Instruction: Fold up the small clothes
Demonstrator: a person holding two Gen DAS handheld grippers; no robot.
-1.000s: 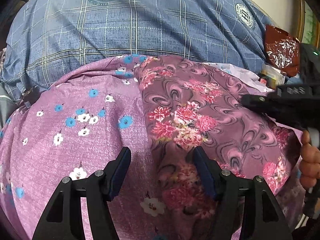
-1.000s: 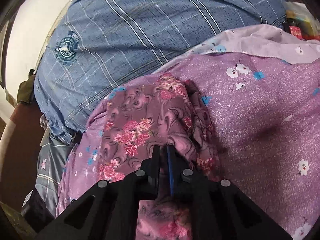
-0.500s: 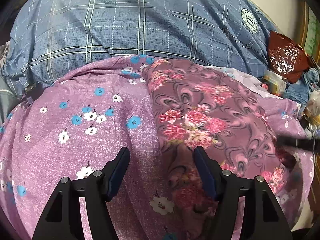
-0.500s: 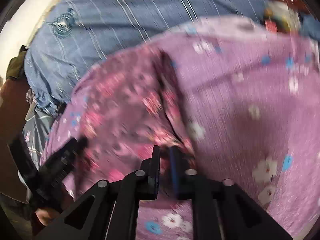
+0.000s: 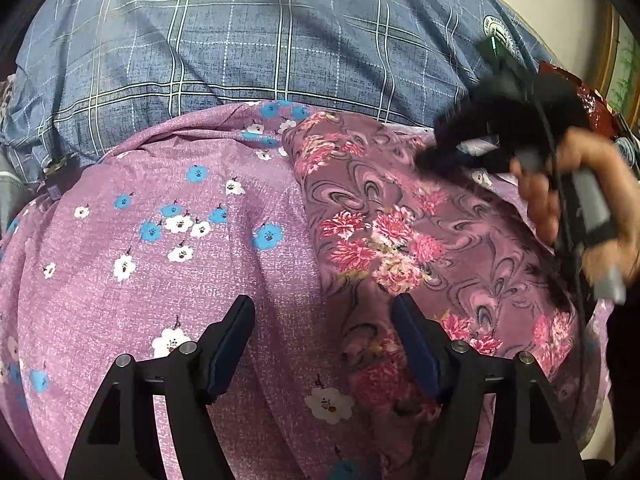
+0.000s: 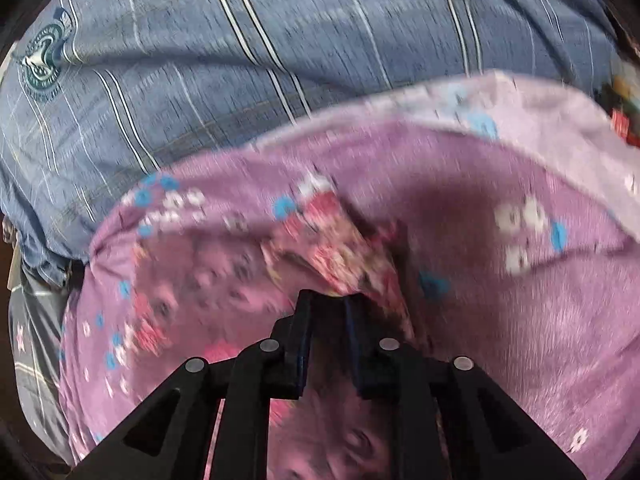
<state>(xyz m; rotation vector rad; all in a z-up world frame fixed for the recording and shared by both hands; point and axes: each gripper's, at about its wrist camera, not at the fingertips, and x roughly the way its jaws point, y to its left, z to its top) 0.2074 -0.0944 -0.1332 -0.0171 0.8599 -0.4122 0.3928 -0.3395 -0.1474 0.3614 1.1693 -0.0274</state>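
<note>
As your right gripper let its jaws start to open, the rose cloth dropped flat; your left gripper stayed wide, holding nothing.

A mauve swirl-and-pink-flower garment lay rumpled — folded over — just beyond the left tongs' right finger.
</note>
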